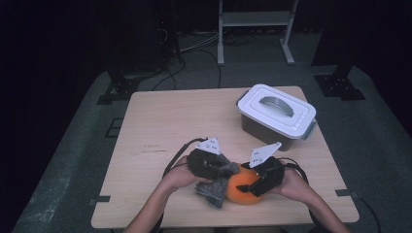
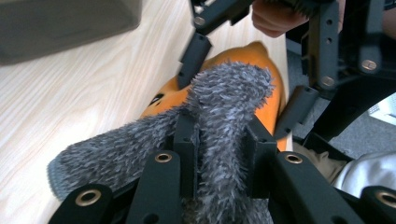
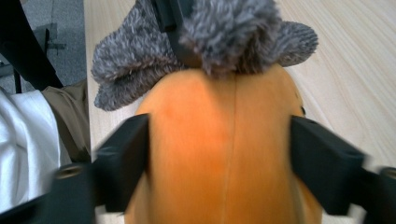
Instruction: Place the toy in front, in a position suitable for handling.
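On the wooden table (image 1: 160, 126), toward its far right corner, we note a lidded grey storage box (image 1: 277, 115). Near the front edge lies an orange ball-shaped object (image 1: 241, 189), flanked on both sides by the jaws of our right gripper (image 3: 219, 163), pads against it. Our left gripper (image 2: 223, 161) is clamped on a grey fuzzy cloth (image 2: 224, 107) draped against the orange object.
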Demonstrator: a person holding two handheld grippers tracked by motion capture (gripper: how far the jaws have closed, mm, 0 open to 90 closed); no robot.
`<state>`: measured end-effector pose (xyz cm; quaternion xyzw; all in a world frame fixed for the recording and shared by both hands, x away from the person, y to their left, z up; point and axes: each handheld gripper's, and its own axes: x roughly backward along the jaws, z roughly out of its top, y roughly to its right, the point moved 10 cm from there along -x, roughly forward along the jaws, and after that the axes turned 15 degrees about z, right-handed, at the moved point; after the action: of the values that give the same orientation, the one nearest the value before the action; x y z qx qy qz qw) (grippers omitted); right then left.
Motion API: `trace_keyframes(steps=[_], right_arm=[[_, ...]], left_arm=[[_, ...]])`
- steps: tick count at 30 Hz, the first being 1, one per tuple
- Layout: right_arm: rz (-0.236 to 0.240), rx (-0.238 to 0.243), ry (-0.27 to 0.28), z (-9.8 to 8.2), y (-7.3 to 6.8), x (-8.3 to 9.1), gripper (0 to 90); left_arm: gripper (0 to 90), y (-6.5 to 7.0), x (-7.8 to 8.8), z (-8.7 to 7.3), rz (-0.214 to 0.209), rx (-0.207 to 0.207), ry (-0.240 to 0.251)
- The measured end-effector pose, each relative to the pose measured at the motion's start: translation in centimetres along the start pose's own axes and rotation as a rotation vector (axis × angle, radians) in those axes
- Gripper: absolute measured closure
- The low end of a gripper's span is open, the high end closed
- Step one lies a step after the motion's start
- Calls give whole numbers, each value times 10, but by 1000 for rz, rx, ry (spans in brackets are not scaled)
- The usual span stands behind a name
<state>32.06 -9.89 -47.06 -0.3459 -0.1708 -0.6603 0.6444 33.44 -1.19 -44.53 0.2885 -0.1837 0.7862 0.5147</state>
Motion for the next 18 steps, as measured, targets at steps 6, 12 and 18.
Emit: trace_keyframes(steps=[6,12,18], right_arm=[[33,89,73,10,2,-2,508],[100,180,135,38,-3,-17,510],[134,206,118,37,-3,-29,485]], left_arm=[[713,-13,20,-1,-1,36,57],[713,-20,45,7,20,16,81],[713,-26,41,-19,40,33,6]])
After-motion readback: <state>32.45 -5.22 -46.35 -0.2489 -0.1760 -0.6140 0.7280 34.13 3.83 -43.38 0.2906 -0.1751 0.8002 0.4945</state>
